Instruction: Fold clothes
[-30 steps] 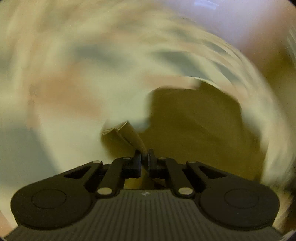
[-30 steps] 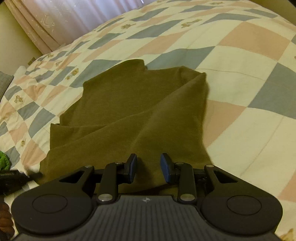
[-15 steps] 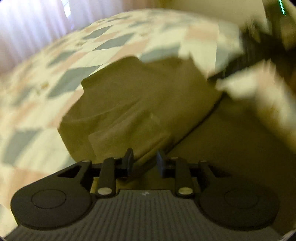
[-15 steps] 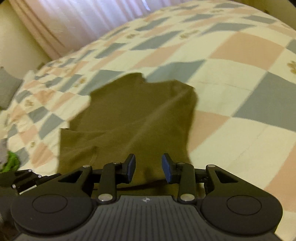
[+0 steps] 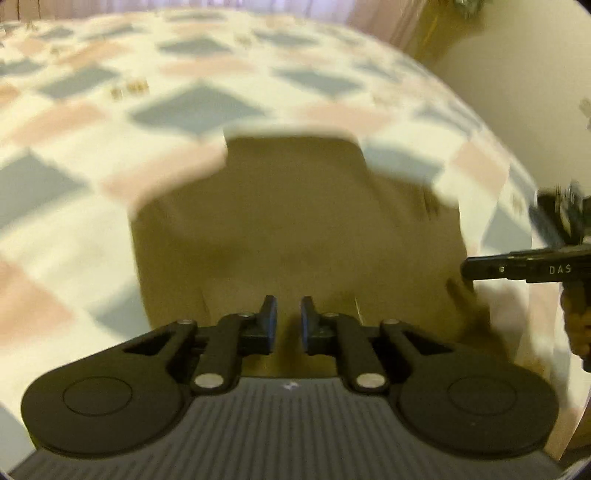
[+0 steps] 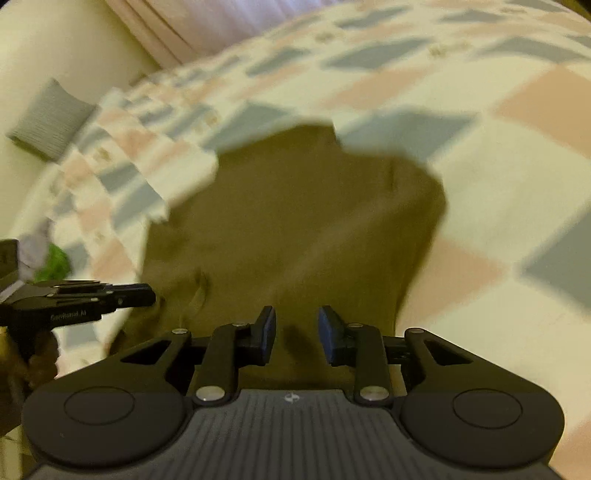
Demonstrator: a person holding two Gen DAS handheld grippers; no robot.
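An olive-green top (image 5: pixel 295 221) lies partly folded on the patchwork quilt (image 5: pixel 184 107), blurred by motion. My left gripper (image 5: pixel 289 302) hovers over its near edge; its jaws are closing, a narrow gap still shows, and no cloth is pinched between them. From the right wrist view the same top (image 6: pixel 295 221) stretches away ahead. My right gripper (image 6: pixel 297 314) hangs above its near hem, jaws apart and closing, nothing held. Each gripper shows in the other's view: the right gripper (image 5: pixel 480 267) at the garment's right edge, the left gripper (image 6: pixel 144 295) at its left edge.
The checked quilt (image 6: pixel 480 166) covers the bed all around the top. A grey pillow (image 6: pixel 51 118) leans by the wall at far left. Something green (image 6: pixel 55 262) lies at the left bed edge. Curtains (image 6: pixel 221 22) hang behind the bed.
My left gripper was shut on a fold of the olive fabric, has let it go and now hangs free over the near hem. The right gripper has shifted sideways, jaws still apart.
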